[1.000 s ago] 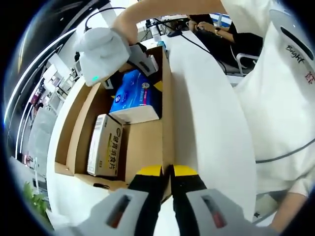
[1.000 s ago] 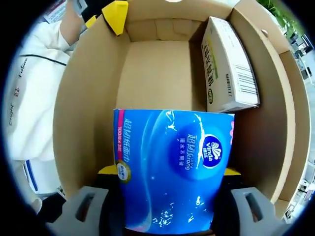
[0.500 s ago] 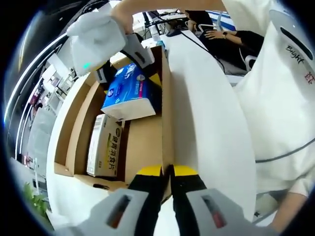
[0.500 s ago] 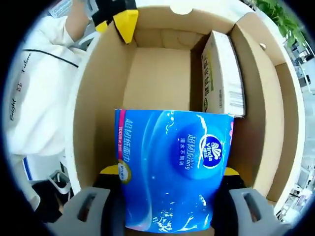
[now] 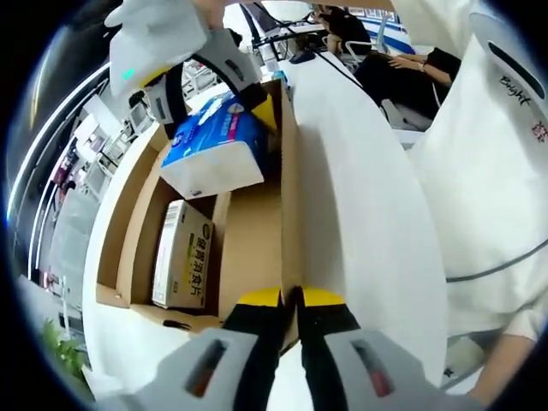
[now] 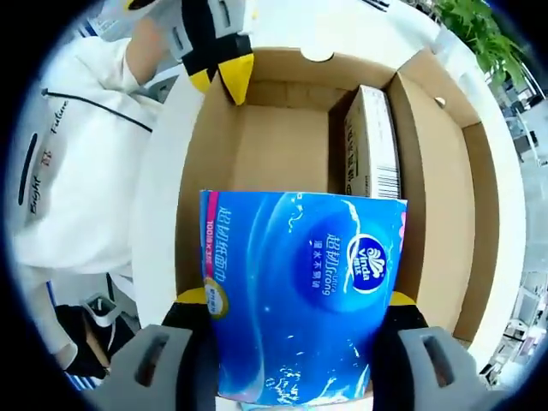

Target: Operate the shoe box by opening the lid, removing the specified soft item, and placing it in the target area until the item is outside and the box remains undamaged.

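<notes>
An open brown cardboard box (image 5: pixel 248 248) lies on a white table. My left gripper (image 5: pixel 291 296) is shut on the top edge of the box's side wall (image 5: pixel 289 188). My right gripper (image 6: pixel 295 301) is shut on a blue soft tissue pack (image 6: pixel 300 282), held above the box floor (image 6: pixel 274 154). In the left gripper view the tissue pack (image 5: pixel 212 144) hangs over the far end of the box, level with its rim, in the right gripper (image 5: pixel 214 103). In the right gripper view the left gripper (image 6: pixel 221 75) pinches the wall with yellow-tipped jaws.
A cream carton with a barcode (image 5: pixel 182 254) lies along one inner wall of the box (image 6: pixel 372 141). The white table (image 5: pixel 368 223) runs beside the box. A person in white clothes (image 5: pixel 488 188) stands close. Another person sits at the far desk (image 5: pixel 402 64).
My right gripper has lifted the blue tissue pack higher, from inside the box to about its rim. My left gripper stays on the wall.
</notes>
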The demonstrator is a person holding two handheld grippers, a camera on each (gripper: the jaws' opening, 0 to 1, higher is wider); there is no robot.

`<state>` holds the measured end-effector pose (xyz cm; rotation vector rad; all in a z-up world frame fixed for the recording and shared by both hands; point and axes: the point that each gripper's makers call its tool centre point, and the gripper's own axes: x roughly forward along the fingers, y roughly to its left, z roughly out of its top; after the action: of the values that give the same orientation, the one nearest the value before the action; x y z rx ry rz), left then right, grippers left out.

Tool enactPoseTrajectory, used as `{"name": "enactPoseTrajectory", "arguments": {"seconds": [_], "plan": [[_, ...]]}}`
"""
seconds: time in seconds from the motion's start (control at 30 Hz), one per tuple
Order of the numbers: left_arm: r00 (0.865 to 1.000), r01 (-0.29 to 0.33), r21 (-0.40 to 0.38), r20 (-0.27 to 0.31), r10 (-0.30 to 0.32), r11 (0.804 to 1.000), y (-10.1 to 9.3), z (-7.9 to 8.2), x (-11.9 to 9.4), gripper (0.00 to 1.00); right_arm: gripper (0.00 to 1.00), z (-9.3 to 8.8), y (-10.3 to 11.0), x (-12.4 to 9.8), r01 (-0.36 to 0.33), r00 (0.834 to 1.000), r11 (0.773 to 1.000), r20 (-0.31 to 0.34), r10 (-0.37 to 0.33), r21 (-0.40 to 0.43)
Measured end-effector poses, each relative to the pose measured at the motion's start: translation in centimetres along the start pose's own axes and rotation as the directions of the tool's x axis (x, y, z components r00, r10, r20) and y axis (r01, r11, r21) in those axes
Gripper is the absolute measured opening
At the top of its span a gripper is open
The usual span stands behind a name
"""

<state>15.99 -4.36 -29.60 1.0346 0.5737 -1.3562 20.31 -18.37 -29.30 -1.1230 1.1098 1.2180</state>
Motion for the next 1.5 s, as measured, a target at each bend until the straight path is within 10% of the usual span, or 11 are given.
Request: {"name": "enactPoseTrajectory", "arguments": {"seconds": [1.5], "plan": [[1.0,0.007,0.009,0.007,-0.007,1.0,0.0,0.1,0.0,0.05,0.69,-1.1,-0.3,-4.4,0.066,0.998,0.996,-0.014,-0.067,-0.056]]}}
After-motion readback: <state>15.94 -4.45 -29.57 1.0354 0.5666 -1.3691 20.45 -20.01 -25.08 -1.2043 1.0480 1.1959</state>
